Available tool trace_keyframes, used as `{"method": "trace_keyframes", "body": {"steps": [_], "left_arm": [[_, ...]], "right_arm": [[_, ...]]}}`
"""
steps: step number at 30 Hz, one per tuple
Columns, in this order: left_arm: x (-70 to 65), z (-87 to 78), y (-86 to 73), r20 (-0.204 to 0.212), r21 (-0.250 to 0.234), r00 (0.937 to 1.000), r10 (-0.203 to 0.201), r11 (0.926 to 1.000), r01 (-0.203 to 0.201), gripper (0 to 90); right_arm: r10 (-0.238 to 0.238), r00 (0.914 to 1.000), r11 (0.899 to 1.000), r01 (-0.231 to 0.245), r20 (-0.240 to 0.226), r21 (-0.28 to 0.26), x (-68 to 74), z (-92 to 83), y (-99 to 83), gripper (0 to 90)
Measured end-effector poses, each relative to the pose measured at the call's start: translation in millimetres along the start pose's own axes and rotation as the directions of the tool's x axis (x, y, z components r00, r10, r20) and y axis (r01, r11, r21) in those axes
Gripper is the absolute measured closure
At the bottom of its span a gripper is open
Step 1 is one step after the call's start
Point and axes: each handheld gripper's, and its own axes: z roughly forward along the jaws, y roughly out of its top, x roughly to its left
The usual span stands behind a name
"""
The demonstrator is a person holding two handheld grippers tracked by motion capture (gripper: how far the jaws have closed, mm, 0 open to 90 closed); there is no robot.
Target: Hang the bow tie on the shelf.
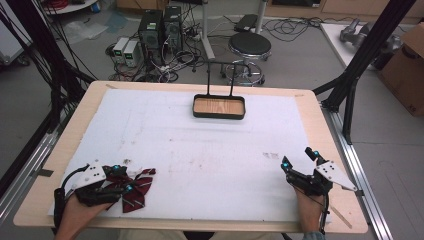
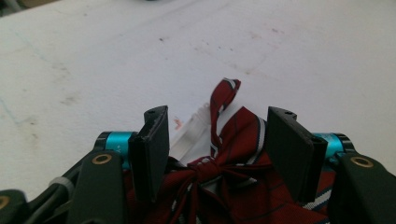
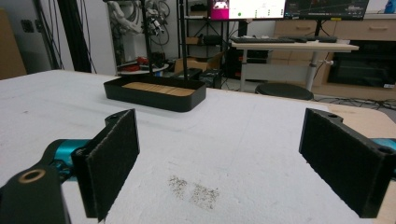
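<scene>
The left gripper [image 2: 212,154] is positioned with jaws spread astride the knot of the striped maroon bow tie [image 2: 224,172] at the table's near-left corner, presumably for pinching, while the right gripper [image 3: 233,163] is held spread and empty.

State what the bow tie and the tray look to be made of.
Bow tie: woven fabric, dark red with pale stripes, matte, soft folds at the knot. Tray: black rim, likely metal or plastic, around a floor with visible wood grain; possibly veneer.

Bow tie [image 2: 233,172] lower part cut off by frame edge.
</scene>
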Motion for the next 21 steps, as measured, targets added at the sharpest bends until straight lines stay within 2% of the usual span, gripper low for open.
{"method": "trace_keyframes", "body": {"steps": [2,6,13,18,21], "left_arm": [[-0.9,4.2,-1.5,0.021,0.034,0.9997,0.009,0.9994,-0.01,42.7],[0.7,7.2,-4.3,0.026,0.065,0.9997,0.0,0.9979,-0.002,42.3],[2.6,9.6,-7.4,0.036,0.1,0.9993,0.004,0.995,-0.008,44.0],[2.6,11.2,-8.3,0.027,0.109,0.9996,-0.002,0.9941,-0.001,47.6],[2.3,13.4,-7.9,0.022,0.13,0.9997,0.003,0.9916,-0.006,48.1]], "right_arm": [[-0.002,1.0,1.0,0.002,0.0,-0.001,-0.2,0.2,0.0,11.3],[0.001,1.0,1.0,-0.001,-0.002,0.002,0.3,0.1,0.0,11.2],[-0.001,1.0,1.0,0.001,-0.002,0.003,0.3,0.1,-0.1,11.3],[0.0,1.0,1.0,0.0,-0.002,0.003,0.2,0.2,-0.1,11.2],[-0.004,1.0,1.0,0.004,-0.001,0.005,0.2,0.2,-0.1,11.3]]}}
